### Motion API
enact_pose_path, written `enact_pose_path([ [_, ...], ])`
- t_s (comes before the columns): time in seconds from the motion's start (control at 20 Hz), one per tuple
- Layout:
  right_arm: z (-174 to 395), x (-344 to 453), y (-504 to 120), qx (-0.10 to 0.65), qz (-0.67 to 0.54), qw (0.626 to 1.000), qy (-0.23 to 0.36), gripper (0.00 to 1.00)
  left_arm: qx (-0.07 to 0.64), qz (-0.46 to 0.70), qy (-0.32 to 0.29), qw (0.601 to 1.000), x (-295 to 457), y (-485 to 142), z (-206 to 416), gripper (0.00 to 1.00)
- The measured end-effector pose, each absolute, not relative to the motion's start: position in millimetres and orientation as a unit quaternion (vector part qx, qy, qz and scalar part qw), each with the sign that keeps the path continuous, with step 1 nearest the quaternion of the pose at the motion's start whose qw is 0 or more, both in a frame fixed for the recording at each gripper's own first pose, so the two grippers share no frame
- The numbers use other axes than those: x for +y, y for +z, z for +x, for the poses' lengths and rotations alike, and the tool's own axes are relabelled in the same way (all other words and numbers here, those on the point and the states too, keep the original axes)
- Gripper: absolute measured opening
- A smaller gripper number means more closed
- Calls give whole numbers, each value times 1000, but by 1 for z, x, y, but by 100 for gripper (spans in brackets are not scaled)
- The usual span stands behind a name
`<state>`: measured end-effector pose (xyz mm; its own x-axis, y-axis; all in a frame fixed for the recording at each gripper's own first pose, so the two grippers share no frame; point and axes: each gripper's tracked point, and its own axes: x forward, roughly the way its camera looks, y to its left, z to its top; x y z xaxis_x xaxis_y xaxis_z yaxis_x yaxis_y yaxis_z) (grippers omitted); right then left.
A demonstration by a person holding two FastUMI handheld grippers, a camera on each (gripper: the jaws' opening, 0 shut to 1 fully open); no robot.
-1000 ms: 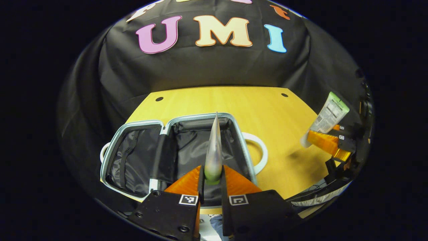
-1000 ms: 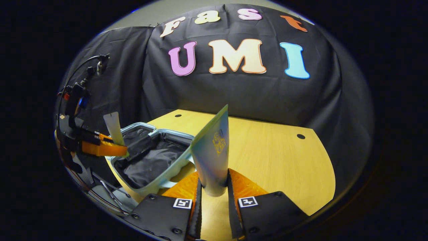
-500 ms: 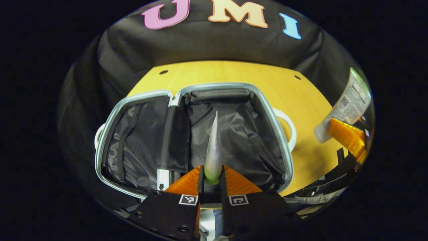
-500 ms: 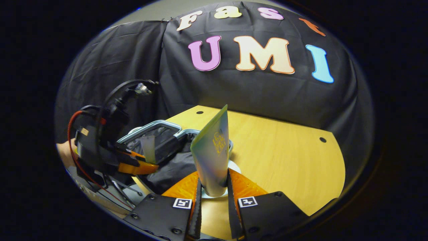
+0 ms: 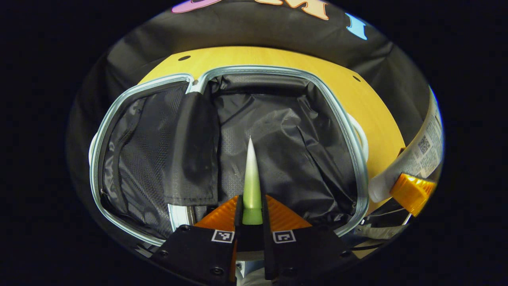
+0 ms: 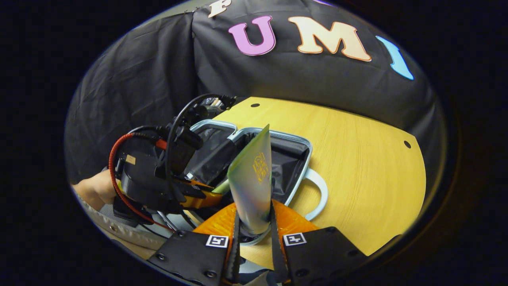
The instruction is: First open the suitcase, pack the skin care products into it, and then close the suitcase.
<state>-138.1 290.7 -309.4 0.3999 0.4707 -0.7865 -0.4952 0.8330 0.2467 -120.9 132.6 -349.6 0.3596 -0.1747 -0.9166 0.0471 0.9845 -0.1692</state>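
Observation:
The suitcase [image 5: 222, 72] lies open on the yellow table, its black lining exposed; in the right gripper view the suitcase [image 6: 295, 141] sits left of centre. My left gripper [image 5: 251, 212] is shut on a green-and-white tube [image 5: 251, 174], held edge-on over the suitcase's right compartment. My right gripper [image 6: 254, 222] is shut on a pale green tube with a gold emblem [image 6: 254, 178], upright above the suitcase's near edge. From the left gripper view that same tube [image 5: 420, 153] and an orange finger [image 5: 412, 191] appear at the far right. The left gripper [image 6: 154, 174] and a hand [image 6: 93, 190] show over the suitcase.
A yellow table [image 6: 357, 159] extends to the right of the suitcase. The suitcase's white handle [image 6: 319, 194] lies on it. A black fabic flap [image 5: 194, 147] divides the two compartments. Black cloth hangs behind the table.
Both grippers have moved closer to the suitcase with their tubes. The left one now hangs low over the right compartment; the right one has swung in over the near rim.

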Motion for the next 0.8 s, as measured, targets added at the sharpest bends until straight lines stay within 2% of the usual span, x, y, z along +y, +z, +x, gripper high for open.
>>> enact_pose_path([
  [0.05,-140,292,-313,473,-11,833,287,35,560,-62,-77,823,131,-351,-118,23],
  [0.15,-145,303,-326,489,-12,826,281,36,543,-76,-99,831,126,-341,-111,37],
  [0.2,-148,307,-333,499,-12,821,276,32,532,-85,-110,835,124,-334,-106,34],
  [0.25,-151,308,-339,510,-9,817,271,32,519,-98,-115,842,123,-324,-99,46],
  [0.35,-156,314,-351,529,4,808,260,32,486,-116,-127,857,126,-306,-84,49],
  [0.4,-159,317,-359,538,8,804,252,36,472,-115,-128,865,131,-296,-78,50],
  [0.45,-159,318,-367,546,10,802,243,32,458,-111,-127,873,137,-287,-71,57],
  [0.5,-160,317,-372,553,10,799,234,36,442,-107,-127,881,145,-280,-66,66],
  [0.6,-162,314,-386,574,11,792,211,31,422,-97,-122,893,162,-272,-60,75],
  [0.8,-156,327,-390,572,26,794,202,39,406,-87,-90,905,203,-265,-55,80],
])
